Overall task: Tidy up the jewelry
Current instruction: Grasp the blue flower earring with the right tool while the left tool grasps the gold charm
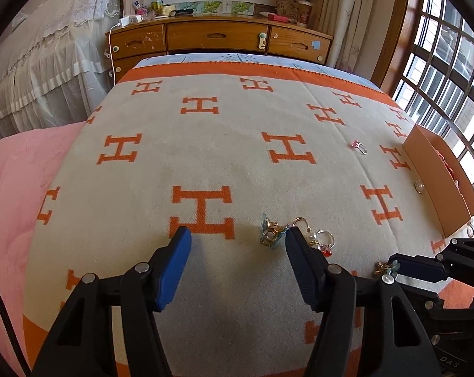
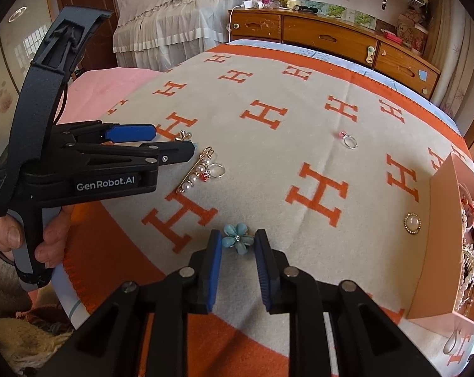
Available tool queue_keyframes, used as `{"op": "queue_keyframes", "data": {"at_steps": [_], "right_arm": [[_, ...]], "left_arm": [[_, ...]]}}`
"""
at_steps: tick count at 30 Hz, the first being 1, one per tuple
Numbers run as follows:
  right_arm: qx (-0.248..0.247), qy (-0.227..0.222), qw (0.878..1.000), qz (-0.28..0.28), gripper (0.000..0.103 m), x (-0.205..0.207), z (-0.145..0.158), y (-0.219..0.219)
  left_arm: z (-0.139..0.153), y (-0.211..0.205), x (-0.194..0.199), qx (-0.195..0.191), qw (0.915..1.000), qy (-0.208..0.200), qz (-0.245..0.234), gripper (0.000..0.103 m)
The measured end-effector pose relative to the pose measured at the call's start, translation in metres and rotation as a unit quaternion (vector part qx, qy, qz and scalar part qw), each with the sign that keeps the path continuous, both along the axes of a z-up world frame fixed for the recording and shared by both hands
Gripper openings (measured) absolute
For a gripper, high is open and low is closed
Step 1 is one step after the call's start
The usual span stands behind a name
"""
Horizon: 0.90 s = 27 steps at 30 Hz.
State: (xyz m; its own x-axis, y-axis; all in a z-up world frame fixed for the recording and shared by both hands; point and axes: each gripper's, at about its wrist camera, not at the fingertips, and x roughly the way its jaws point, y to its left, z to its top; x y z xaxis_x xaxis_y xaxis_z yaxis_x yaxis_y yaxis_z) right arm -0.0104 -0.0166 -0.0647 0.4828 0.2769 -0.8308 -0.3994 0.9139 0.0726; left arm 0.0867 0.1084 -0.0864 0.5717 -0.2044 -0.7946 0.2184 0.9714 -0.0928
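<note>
- Lying on a bed under an H-patterned blanket (image 1: 224, 157): scattered jewelry, placed here relative to the tan box (image 2: 441, 245) at the blanket's right edge.
- Right gripper (image 2: 238, 240), well left of the box, jaws narrow around a blue flower (image 2: 236, 238); pads just beside its petals, contact not certain.
- Left gripper (image 1: 237, 235), farther from the box, jaws spread, a gold brooch (image 1: 270, 234) between the fingers near the right one, untouched.
- Pearl pin (image 2: 194, 172) and a red-stone ring (image 2: 216, 171), touching each other, just box-side of the left gripper.
- Pink-stone ring (image 2: 348, 139) alone, beyond the flower, nearer the box.
- Round pearl button (image 2: 412, 223) on the box's near wall.
- Inside the box: a tangle of red and pearl pieces, too crowded to tell apart.
- A hand (image 2: 32, 235) gripping the left gripper's handle.
</note>
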Motion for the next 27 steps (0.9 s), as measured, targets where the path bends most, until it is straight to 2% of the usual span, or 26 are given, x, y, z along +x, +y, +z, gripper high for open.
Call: {"op": "queue_keyframes", "data": {"at_steps": [2,4,6,9,17,27], "right_arm": [[0.001,-0.001,1.0,0.001,0.022,0.0,0.0,0.0],[0.004,-0.001,1.0,0.001,0.022,0.0,0.0,-0.001],[0.005,-0.001,1.0,0.001,0.021,0.0,0.0,-0.001],[0.005,0.0,1.0,0.0,0.02,0.001,0.0,-0.001],[-0.001,-0.003,1.0,-0.008,0.02,0.0,0.002,0.001],[0.013,-0.038,0.998,-0.042,0.02,-0.003,0.02,-0.013]], "left_arm": [[0.0,-0.002,0.001,0.001,1.0,-0.003,-0.006,0.061],[-0.001,-0.005,0.001,0.003,0.9999,-0.006,-0.01,0.056],[0.0,-0.006,0.0,0.005,0.9998,-0.01,-0.013,0.033],[0.001,-0.007,0.0,0.004,0.9998,-0.012,-0.014,0.017],[0.006,-0.007,-0.001,-0.008,0.9998,-0.017,0.0,0.017],[0.031,-0.008,-0.014,-0.028,0.9986,-0.044,0.006,0.017]]}}
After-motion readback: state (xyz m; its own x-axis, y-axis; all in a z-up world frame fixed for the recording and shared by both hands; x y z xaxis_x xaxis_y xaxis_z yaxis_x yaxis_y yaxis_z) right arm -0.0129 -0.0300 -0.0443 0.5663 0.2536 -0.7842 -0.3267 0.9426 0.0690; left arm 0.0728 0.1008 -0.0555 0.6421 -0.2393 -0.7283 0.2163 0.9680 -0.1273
